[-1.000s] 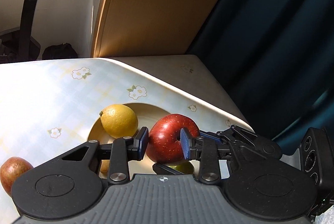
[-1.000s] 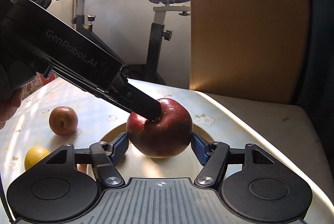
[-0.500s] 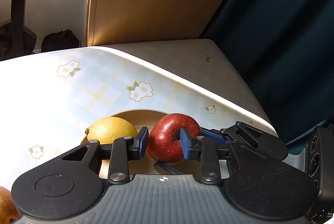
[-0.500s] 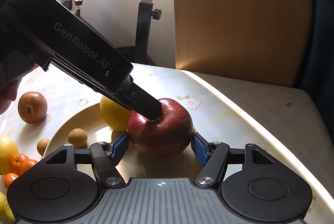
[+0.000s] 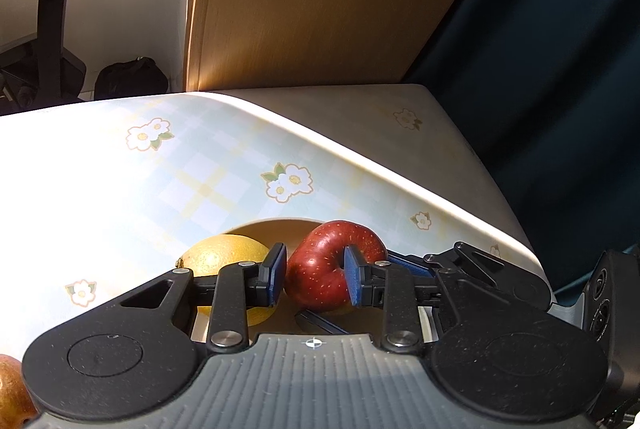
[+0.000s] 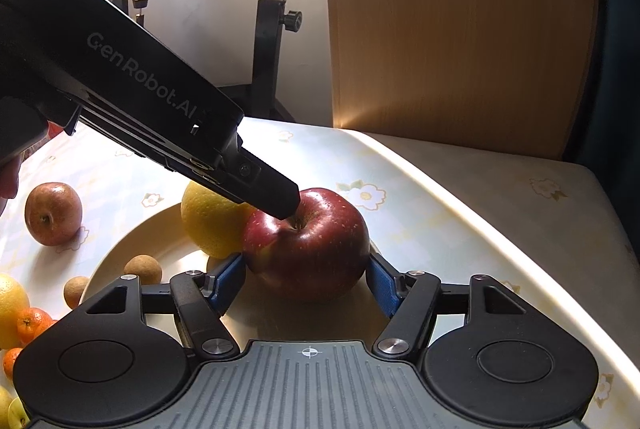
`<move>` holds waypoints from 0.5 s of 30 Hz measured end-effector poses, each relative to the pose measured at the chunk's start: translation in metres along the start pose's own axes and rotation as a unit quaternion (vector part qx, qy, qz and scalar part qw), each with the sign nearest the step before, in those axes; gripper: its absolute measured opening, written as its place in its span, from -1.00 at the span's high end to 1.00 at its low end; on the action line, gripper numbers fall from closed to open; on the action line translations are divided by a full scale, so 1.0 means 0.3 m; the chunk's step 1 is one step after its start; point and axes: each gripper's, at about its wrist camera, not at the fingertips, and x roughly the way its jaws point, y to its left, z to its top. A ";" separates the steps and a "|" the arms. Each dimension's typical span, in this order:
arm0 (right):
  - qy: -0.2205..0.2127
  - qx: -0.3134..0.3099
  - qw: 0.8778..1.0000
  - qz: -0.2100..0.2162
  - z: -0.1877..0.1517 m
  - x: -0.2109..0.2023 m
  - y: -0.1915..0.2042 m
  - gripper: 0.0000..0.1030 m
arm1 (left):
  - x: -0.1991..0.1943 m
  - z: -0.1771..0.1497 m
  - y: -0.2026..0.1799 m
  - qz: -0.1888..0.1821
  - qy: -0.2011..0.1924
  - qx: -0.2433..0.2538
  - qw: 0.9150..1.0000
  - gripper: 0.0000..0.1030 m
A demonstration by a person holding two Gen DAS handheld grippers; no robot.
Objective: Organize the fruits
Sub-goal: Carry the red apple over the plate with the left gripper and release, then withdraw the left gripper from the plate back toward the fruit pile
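Note:
A big red apple (image 6: 306, 243) rests on a cream plate (image 6: 124, 249), touching a yellow citrus fruit (image 6: 212, 225). My right gripper (image 6: 306, 283) is shut on the apple's two sides with its blue pads. My left gripper (image 5: 316, 279) reaches in from the left and pinches the apple (image 5: 328, 269) from above, one finger in the stem hollow (image 6: 280, 199). The yellow fruit (image 5: 224, 261) lies left of it. Two small brown fruits (image 6: 144, 269) sit at the plate's left edge.
On the flowered tablecloth (image 6: 432, 213) lie a brownish-red apple (image 6: 52, 213), also in the left wrist view (image 5: 12, 395), and oranges and tangerines (image 6: 24, 317) at the left. A wooden chair back (image 6: 452, 21) and an exercise bike (image 6: 276, 29) stand behind the table.
Both grippers and the red apple have come down to the plate next to the yellow fruit. Both grips on the apple are unchanged.

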 end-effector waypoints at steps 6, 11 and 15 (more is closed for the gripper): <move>0.004 0.001 1.000 -0.010 0.009 -0.012 0.013 -0.27 | -0.058 -0.005 0.012 0.004 -0.020 -0.010 1.000 0.34; -0.001 -0.013 1.000 -0.027 0.018 -0.039 0.043 -0.34 | -0.115 -0.016 0.015 0.012 -0.031 -0.009 0.999 0.33; -0.012 -0.015 0.999 -0.035 0.021 -0.086 0.066 -0.35 | -0.178 -0.036 0.029 0.016 -0.044 -0.017 0.999 0.33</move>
